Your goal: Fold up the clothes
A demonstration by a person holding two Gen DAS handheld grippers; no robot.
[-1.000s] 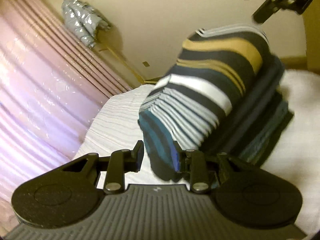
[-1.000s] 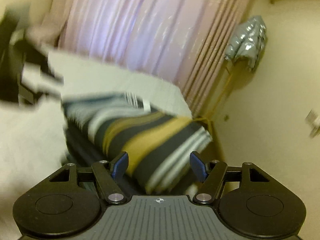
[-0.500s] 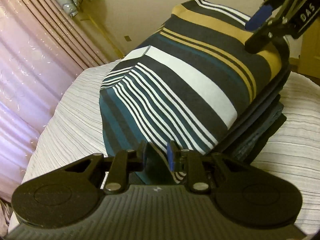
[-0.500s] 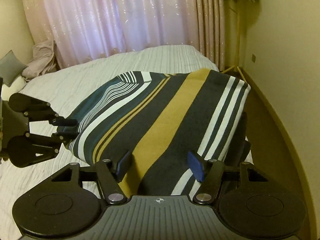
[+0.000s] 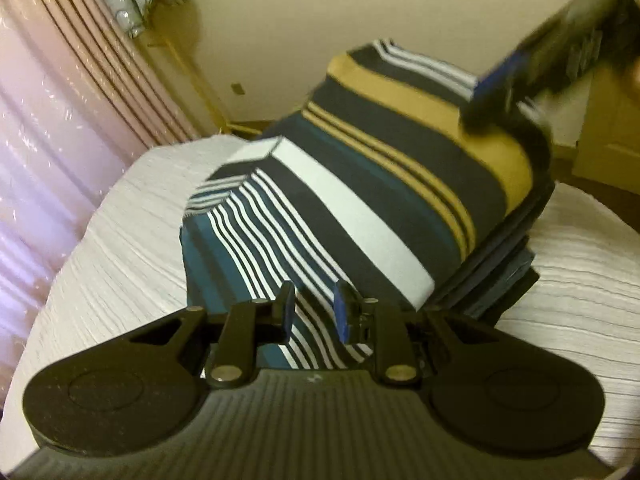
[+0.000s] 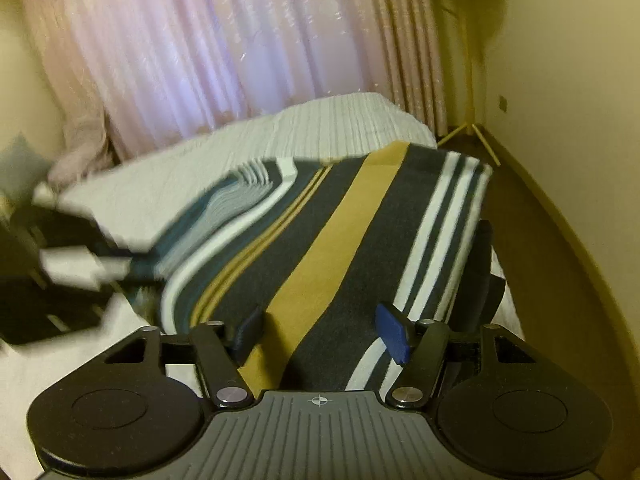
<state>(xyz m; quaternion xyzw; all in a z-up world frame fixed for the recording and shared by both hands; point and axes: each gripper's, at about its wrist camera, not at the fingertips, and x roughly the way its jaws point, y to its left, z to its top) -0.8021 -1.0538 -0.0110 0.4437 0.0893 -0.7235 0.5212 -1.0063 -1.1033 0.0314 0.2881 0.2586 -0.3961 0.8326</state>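
Striped garment [image 5: 360, 184] sits folded atop a dark stack [image 5: 508, 276] near the bed [image 5: 120, 248] corner; left gripper [image 5: 312, 312] and right gripper [image 6: 320, 332] both gape over its edges, probably so it lies square

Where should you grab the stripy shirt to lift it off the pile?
Probably by the near corners of the striped shirt, one gripper at each, coming in from the front edge. It lies folded flat on a stack of dark clothes, and its front edge overhangs toward both grippers, so fingers could slip under there.
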